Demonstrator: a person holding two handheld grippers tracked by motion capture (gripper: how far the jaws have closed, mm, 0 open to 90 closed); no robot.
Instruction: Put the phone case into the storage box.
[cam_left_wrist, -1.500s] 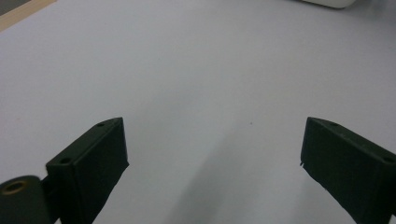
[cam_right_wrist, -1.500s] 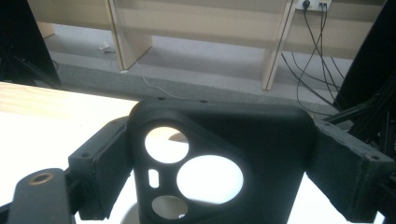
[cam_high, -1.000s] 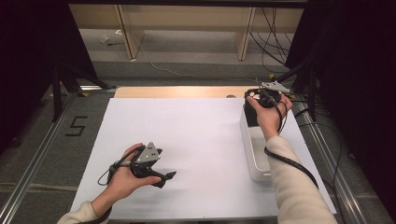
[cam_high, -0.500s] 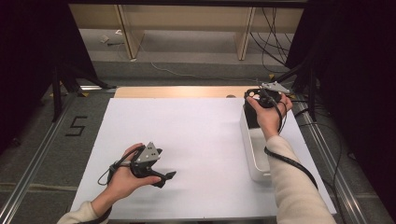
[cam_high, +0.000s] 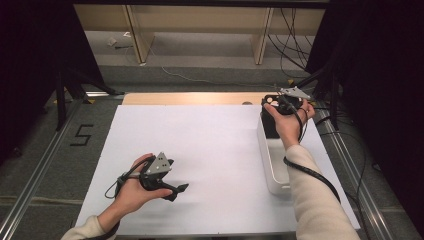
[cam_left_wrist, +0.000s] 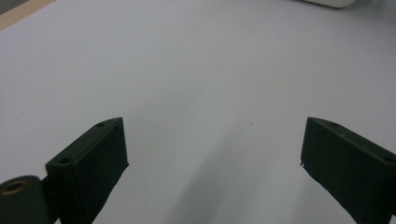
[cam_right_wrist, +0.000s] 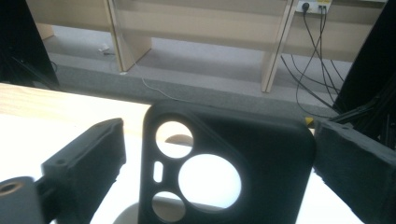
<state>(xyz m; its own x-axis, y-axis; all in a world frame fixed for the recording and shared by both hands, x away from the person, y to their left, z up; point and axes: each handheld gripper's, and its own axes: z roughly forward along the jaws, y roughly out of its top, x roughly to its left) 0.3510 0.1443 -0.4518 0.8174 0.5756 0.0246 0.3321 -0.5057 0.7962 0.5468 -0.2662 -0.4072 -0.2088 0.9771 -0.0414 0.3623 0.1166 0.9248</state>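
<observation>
A black phone case (cam_right_wrist: 233, 154) with round camera cut-outs stands upright between the jaws of my right gripper (cam_right_wrist: 219, 135). A gap shows at the left jaw, and the right jaw sits close against the case's edge. These jaws have just been opening, with the case still between them. In the high view the case (cam_high: 270, 124) stands at the far end of a long white tray (cam_high: 266, 160), with the right gripper (cam_high: 279, 105) above it. My left gripper (cam_high: 182, 189) rests low over the white sheet (cam_high: 215, 145), open, with nothing between its jaws (cam_left_wrist: 212, 154).
A wooden strip (cam_high: 190, 98) runs along the table's far edge. Metal rails (cam_high: 35, 175) border both sides. Beyond the table are shelving legs (cam_high: 135, 35) and cables (cam_high: 295, 30) on the floor. A cable trails from the right gripper along the forearm.
</observation>
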